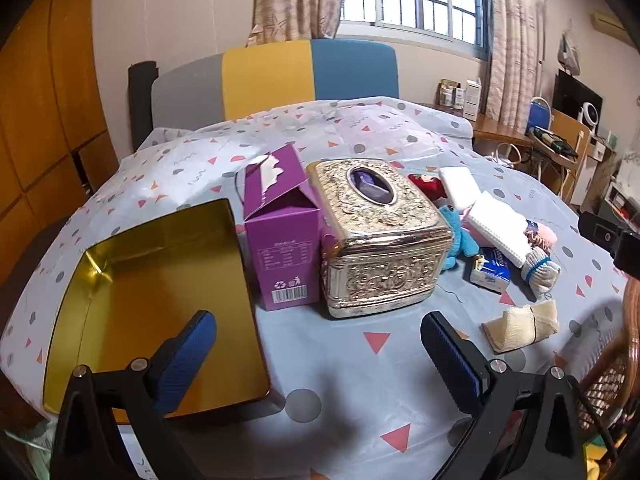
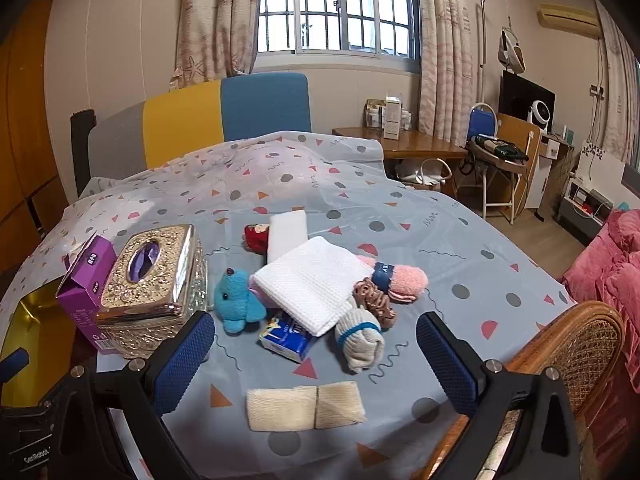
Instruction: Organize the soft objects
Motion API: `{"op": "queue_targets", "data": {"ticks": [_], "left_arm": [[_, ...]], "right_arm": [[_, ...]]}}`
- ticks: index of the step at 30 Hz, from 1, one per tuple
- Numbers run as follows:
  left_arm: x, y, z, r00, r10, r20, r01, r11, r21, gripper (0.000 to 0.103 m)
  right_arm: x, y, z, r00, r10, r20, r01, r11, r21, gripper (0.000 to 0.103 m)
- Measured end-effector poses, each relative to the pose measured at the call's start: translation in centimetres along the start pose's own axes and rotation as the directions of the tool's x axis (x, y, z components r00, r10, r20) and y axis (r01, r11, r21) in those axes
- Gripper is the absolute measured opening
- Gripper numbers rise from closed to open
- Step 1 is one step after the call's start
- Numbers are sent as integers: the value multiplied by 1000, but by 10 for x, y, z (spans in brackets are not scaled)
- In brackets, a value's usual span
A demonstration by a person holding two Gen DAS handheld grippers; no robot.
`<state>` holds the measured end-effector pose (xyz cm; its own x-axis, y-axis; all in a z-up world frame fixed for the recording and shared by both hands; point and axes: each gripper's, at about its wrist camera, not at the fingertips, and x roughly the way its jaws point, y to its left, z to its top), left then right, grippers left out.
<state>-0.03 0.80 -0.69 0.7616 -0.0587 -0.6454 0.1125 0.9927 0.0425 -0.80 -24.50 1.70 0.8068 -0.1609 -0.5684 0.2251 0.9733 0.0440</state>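
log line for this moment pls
phase: pre-grasp | left tool: open, empty, by gold tin | right tool: open, empty, over cream cloth | soft pile untouched

Setting: lived-in home, bedroom-type room. Evidence: barred window [image 2: 336,8] with patterned curtains [image 2: 216,20] at top centre; wall air conditioner [image 2: 568,16] upper right; pink bedding [image 2: 612,268] at right edge; wooden wardrobe doors [image 1: 44,120] at left; rattan chair [image 2: 580,348] lower right; cluttered wooden side desk [image 2: 412,146] right of centre; worktop under patterned plastic cloth [image 2: 460,248].
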Motion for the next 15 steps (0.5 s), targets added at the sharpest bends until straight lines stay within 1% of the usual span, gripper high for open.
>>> {"op": "queue_targets", "data": {"ticks": [11, 15], "left_arm": [[2, -22, 3, 999, -38, -17, 40, 995, 94, 103], [5, -30, 3, 998, -63, -28, 66, 990, 123, 103]], "right_arm": [[-4, -28, 2, 1000, -23, 4, 23, 999, 44, 103], [-6, -35, 3, 1000, -25, 3, 25, 998, 56, 103]]}}
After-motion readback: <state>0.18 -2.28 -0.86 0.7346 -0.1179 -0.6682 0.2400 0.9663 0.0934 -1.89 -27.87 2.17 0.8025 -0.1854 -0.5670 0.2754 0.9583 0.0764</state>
